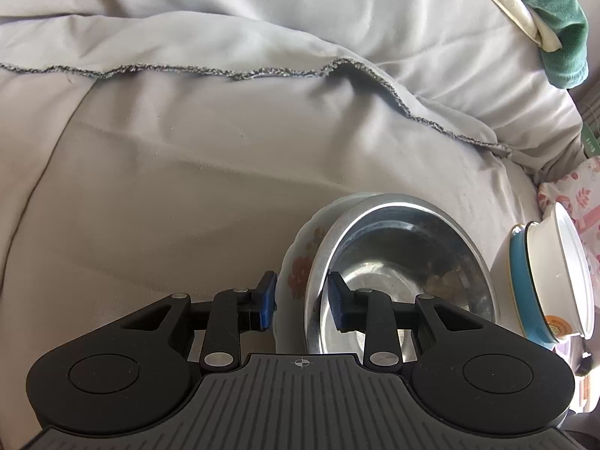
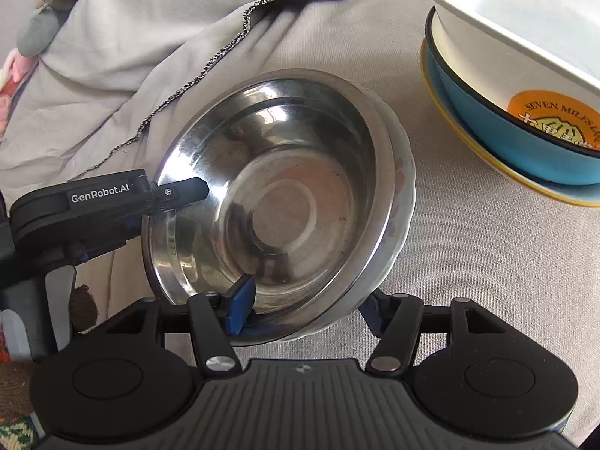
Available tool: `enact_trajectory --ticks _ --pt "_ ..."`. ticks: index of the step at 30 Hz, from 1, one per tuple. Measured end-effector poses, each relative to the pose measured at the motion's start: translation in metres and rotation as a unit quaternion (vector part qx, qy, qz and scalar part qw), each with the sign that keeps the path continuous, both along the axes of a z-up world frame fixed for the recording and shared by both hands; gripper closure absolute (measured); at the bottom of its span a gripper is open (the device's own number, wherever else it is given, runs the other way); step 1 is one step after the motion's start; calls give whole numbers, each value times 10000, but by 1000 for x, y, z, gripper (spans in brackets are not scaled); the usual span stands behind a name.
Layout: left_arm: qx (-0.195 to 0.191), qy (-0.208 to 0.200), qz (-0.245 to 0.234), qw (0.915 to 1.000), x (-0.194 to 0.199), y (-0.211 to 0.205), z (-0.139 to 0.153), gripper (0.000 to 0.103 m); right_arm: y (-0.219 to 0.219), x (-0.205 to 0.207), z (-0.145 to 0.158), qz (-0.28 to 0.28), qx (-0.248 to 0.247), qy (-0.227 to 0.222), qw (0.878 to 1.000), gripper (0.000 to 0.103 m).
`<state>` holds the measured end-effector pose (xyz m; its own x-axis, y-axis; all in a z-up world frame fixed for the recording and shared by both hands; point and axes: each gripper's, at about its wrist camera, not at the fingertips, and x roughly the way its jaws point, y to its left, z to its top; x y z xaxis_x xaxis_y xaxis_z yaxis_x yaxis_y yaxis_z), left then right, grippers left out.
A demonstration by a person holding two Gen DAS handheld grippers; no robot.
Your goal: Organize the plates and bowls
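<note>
A steel bowl [image 1: 397, 266] [image 2: 277, 210] sits nested in a white floral bowl [image 1: 300, 262] [image 2: 405, 183] on a grey cloth-covered surface. My left gripper [image 1: 302, 302] has its jaws astride the near-left rims of both bowls, one pad inside the steel bowl, one outside the floral bowl; it also shows in the right wrist view [image 2: 180, 191]. My right gripper [image 2: 303, 307] straddles the stack's near rim, its left pad inside the steel bowl and its right finger under the floral bowl. A second stack, a white bowl [image 2: 498, 33] in a blue bowl [image 2: 517, 138] on a yellow-rimmed plate [image 2: 487, 157], stands to the right.
Rumpled grey cloth [image 1: 225, 37] with a frayed edge lies behind the bowls. A green cloth [image 1: 555, 22] hangs at the far right. A pink floral fabric [image 1: 577, 195] lies beyond the second stack [image 1: 551, 281].
</note>
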<state>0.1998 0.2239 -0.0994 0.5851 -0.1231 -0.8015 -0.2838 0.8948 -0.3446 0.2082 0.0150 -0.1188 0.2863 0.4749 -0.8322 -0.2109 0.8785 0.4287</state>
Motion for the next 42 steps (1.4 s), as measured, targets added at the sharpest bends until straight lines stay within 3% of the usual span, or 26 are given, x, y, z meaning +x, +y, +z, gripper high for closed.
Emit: enact_trajectory --ticks 5,9,12,16,20,23,27,32,38,42 --pt "-332 -148 153 9992 -5 12 0 72 -16 -9 15 30 -45 -404 9992 43" --pt "-222 -793 560 9950 -23 16 20 76 -38 -28 36 98 -315 -1221 9920 43" --pt "-103 -1182 791 9898 -35 8 46 76 -51 -50 53 365 -938 -2219 9699 42" --pt "-449 -1535 247 9868 -36 -31 76 76 -73 -64 75 192 -1331 -3181 9385 34" --pt "-553 -1458 -645 9857 -23 -98 98 76 -118 -47 99 -383 -872 -3068 9470 33" --pt "-539 -1401 -988 9837 -16 -138 107 76 -157 -35 110 -703 -597 -3060 9476 33" --pt "-75 -1289 -781 9885 -4 -168 105 76 -187 -21 113 -935 -492 -3145 9434 33" --pt "-102 -852 -595 9945 16 -174 83 76 -209 6 102 -1087 -304 -2995 9474 33" --pt "-130 -427 -400 9982 23 -176 58 75 -225 30 61 -1201 -39 -2439 9623 33" --pt "17 -220 -353 9991 35 -182 49 69 -233 34 48 -1193 263 -2276 9661 33"
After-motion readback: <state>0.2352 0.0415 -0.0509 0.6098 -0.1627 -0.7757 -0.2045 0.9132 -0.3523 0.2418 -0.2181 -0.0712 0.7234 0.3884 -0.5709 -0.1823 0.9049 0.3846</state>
